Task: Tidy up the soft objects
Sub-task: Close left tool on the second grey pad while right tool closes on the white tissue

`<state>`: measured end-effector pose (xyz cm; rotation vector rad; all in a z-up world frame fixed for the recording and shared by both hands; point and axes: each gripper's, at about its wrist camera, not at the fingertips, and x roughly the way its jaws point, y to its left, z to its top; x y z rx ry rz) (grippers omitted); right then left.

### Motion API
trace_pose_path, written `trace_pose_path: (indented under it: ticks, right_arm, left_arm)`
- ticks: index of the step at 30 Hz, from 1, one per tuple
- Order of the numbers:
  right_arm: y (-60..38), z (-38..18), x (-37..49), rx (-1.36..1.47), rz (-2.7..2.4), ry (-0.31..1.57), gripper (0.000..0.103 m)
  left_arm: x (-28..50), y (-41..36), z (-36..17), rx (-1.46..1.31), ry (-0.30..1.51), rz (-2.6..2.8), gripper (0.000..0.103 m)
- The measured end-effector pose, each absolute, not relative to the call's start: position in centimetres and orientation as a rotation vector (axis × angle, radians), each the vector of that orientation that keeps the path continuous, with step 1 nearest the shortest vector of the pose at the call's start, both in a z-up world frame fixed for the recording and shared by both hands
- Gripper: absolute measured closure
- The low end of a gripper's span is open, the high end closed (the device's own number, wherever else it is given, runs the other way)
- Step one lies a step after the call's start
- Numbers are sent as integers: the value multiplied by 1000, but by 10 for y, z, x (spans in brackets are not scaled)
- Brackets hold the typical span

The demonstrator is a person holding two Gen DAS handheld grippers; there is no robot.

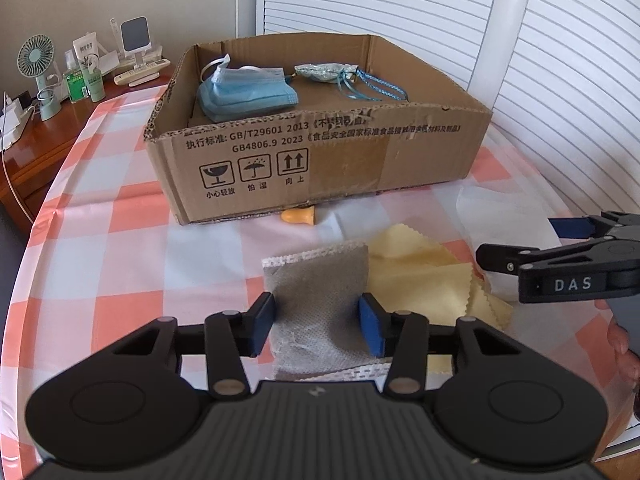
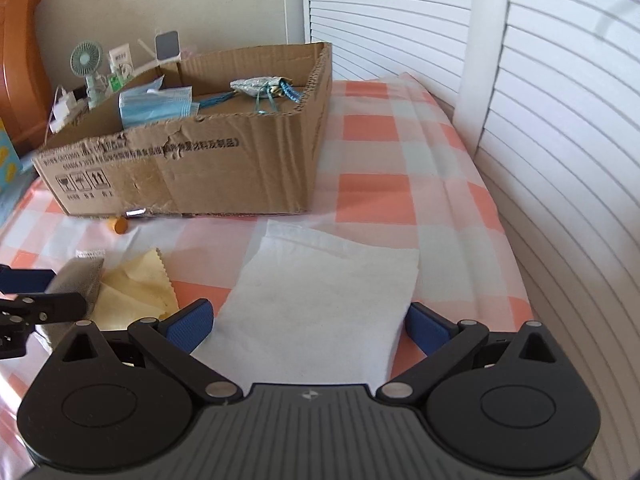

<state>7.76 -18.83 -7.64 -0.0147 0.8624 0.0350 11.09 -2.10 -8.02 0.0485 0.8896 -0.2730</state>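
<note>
Grey cloth (image 1: 320, 300) overlaps yellow cloth (image 1: 424, 276); cardboard box (image 1: 320, 160) stands beyond.

Box (image 1: 320, 168) at back-centre of table (image 1: 100, 240), w/ mask (image 1: 246, 92) inside on left & pouch (image 1: 324, 72) inside on right, apart. Just in front of box: small cone (image 1: 299, 216) by its base; nearer, mesh sheet (image 1: 320, 300) overlapping left edge of cloth (image 1: 424, 276), tissue (image 2: 320, 300) to right of cloth. Left of table, behind: side cabinet (image 1: 36, 152) w/ fan (image 1: 38, 76) & bottles (image 1: 84, 80) on it; shutters (image 1: 400, 8) behind box.
</note>
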Motion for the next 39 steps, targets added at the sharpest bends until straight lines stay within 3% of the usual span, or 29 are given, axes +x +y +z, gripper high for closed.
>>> trace_pose_path:
  ticks: [3,6,13,17,19,24,29,31,33,39]
  right_arm:
    - [-176,-79,78,-87,30,856,0]
    - [-175,-78,77,-82,36,844,8]
    - [-179,-70,75,-94,13,834,49]
    - [-178,-69,74,-112,17,836,59]
    - [-179,-67,73,-108,22,834,70]
    - [-184,-61,67,-105,21,821,73]
    - [-187,-53,58,-126,30,807,72]
    - [-188,-52,56,-127,27,804,72]
    - [-190,-52,53,-118,28,806,72]
    - [-191,-52,46,-112,25,811,72]
  left_arm:
    - [111,-21,-81,49,888,-271,55]
    - [110,-21,-81,53,887,-269,54]
    - [109,-20,-80,44,886,-273,59]
    - [108,-22,-77,63,876,-276,69]
    - [107,-22,-74,73,871,-280,72]
    - [103,-20,-66,82,862,-287,81]
    - [98,-18,-57,116,840,-298,82]
    - [98,-19,-59,123,852,-309,66]
    - [98,-18,-65,92,859,-298,25]
    - [107,-14,-83,26,901,-256,26]
